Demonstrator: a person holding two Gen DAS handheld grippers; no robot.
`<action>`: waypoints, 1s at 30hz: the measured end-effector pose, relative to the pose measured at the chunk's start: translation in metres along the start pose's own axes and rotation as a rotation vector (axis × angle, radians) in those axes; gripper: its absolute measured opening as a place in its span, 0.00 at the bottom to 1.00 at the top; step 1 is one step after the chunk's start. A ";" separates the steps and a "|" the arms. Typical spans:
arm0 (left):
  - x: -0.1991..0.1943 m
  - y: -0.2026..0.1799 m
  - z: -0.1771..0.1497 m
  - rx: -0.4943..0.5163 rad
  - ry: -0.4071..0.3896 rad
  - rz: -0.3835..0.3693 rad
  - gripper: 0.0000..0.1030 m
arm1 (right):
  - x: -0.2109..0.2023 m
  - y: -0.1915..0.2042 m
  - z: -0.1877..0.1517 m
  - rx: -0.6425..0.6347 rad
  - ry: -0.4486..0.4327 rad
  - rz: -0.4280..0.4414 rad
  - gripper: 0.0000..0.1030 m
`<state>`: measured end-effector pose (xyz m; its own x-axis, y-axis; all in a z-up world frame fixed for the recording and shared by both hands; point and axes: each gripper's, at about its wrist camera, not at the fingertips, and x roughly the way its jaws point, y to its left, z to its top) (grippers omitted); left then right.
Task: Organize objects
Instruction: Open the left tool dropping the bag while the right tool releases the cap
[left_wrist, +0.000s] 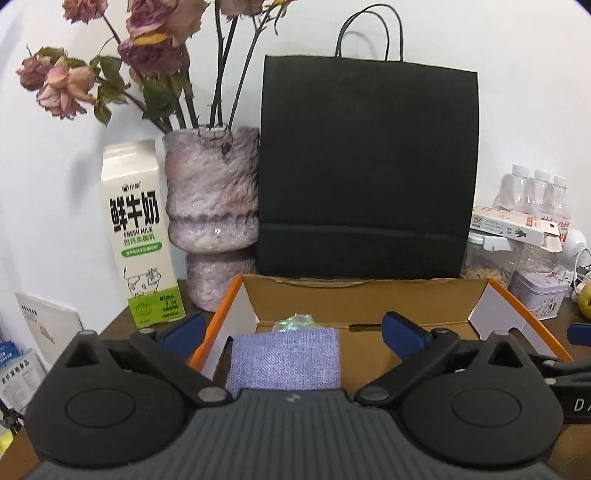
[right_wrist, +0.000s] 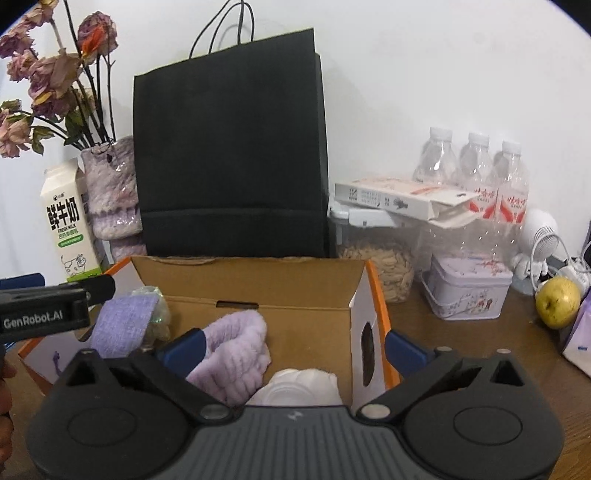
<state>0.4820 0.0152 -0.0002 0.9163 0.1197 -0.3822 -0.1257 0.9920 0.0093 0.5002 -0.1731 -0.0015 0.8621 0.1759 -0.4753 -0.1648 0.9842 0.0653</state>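
So the open cardboard box (right_wrist: 306, 295) with the orange-edged flaps is dead center on the brown table (right_wrist: 461, 343), and the stuff getting sorted is already sitting inside it: a folded purple woven cloth (left_wrist: 284, 360) at the box's 9 o'clock side, a crinkly clear-green wrapper thing (left_wrist: 295, 321) peeking out right behind it, a fluffy lilac towel-ish bundle (right_wrist: 236, 354) more toward the middle, and something white and soft (right_wrist: 299, 384) at the near edge around 6 o'clock, can't tell what it is exactly. The left gripper (left_wrist: 291, 330) hangs over the purple cloth with its blue pads spread wide, nothing pinched, the cloth just lying between and below them. The right gripper (right_wrist: 291, 349) is the same deal, spread wide open, one pad just beside the lilac bundle and the other outside the box's right wall, not gripping anything. From the right camera you can see the left tool's black body poking in at 9 o'clock. Directly behind the box at 12 o'clock stands a black paper bag (left_wrist: 369, 166) with handles. At about 10 o'clock there's a fuzzy pinkish vase (left_wrist: 212, 218) with dried roses (left_wrist: 66, 85), and a fresh milk carton (left_wrist: 138, 236) just beside it. Over at 2 o'clock: three water bottles (right_wrist: 476, 166), a flat white carton (right_wrist: 391, 195) resting on a clear jar of something grainy (right_wrist: 380, 266), a floral tin (right_wrist: 469, 291), and a yellow-green apple (right_wrist: 557, 302) at 3 o'clock.
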 end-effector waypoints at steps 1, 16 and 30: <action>0.000 0.000 0.000 0.001 0.002 0.003 1.00 | 0.000 0.000 0.000 -0.002 0.001 0.000 1.00; -0.011 0.008 0.001 -0.026 -0.008 -0.005 1.00 | -0.014 0.007 0.001 -0.025 -0.043 -0.013 1.00; -0.041 0.024 -0.007 -0.034 -0.017 -0.014 1.00 | -0.058 0.016 -0.004 -0.083 -0.127 -0.002 1.00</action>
<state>0.4392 0.0338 0.0093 0.9245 0.1067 -0.3660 -0.1253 0.9917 -0.0273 0.4460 -0.1672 0.0238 0.9155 0.1801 -0.3597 -0.1971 0.9803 -0.0109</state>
